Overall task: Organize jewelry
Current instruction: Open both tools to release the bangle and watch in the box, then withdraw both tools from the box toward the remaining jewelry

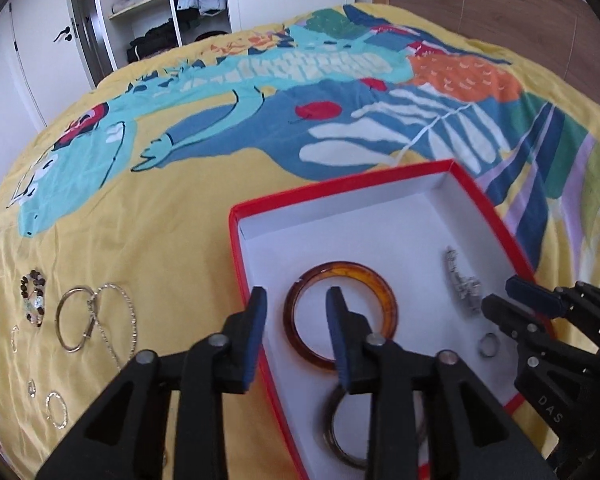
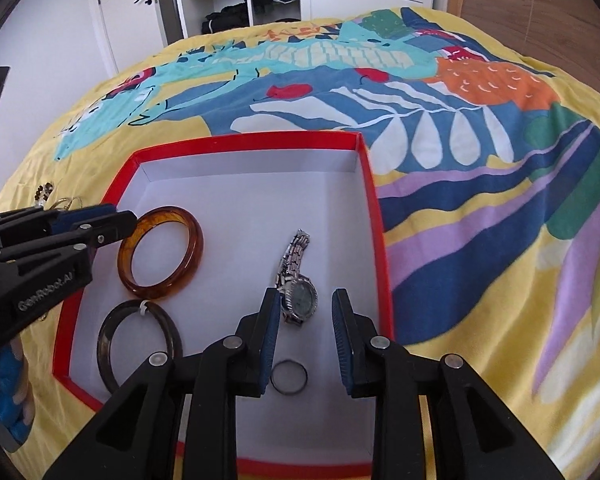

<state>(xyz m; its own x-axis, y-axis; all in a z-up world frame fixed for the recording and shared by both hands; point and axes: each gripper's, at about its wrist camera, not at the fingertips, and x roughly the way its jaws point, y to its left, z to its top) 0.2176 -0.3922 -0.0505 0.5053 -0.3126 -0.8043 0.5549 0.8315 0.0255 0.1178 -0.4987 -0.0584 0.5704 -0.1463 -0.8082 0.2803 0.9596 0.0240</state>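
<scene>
- I am working over a red box point(image 2: 374, 216) with a white floor, sitting on a bright yellow patterned bedspread point(image 1: 140, 208).
- Left gripper point(image 1: 296, 300): lower centre of the left wrist view, its jaws stand apart with nothing between them. The near left arc of the amber bangle point(image 1: 340, 312) shows through the gap, lying flat on the box floor.
- Right gripper point(image 2: 305, 306): lower centre of the right wrist view, its jaws are parted and grip nothing. The silver wristwatch point(image 2: 298, 280) lies on the box floor, its dial showing in the gap near the left fingertip, apparently untouched.
- The watch's long axis runs from its dial, lower centre of the right view, up along its metal band toward the box's far wall, leaning slightly right.
- A thin ring point(image 2: 289, 377) lies flat just below the watch, between the right fingers and nearer the camera.
- A dark bangle point(image 2: 139, 344) lies flat below the amber one, lower left of the right view.
- Loose pieces wait on the bedspread at the left wrist view's lower left: a beaded bracelet point(image 1: 34, 298), a silver hoop bangle point(image 1: 76, 318), a thin chain point(image 1: 116, 320) and a small ring-shaped piece point(image 1: 56, 410).
- I judge the left gripper the nearer one to those; they lie to its left, outside the box.
</scene>
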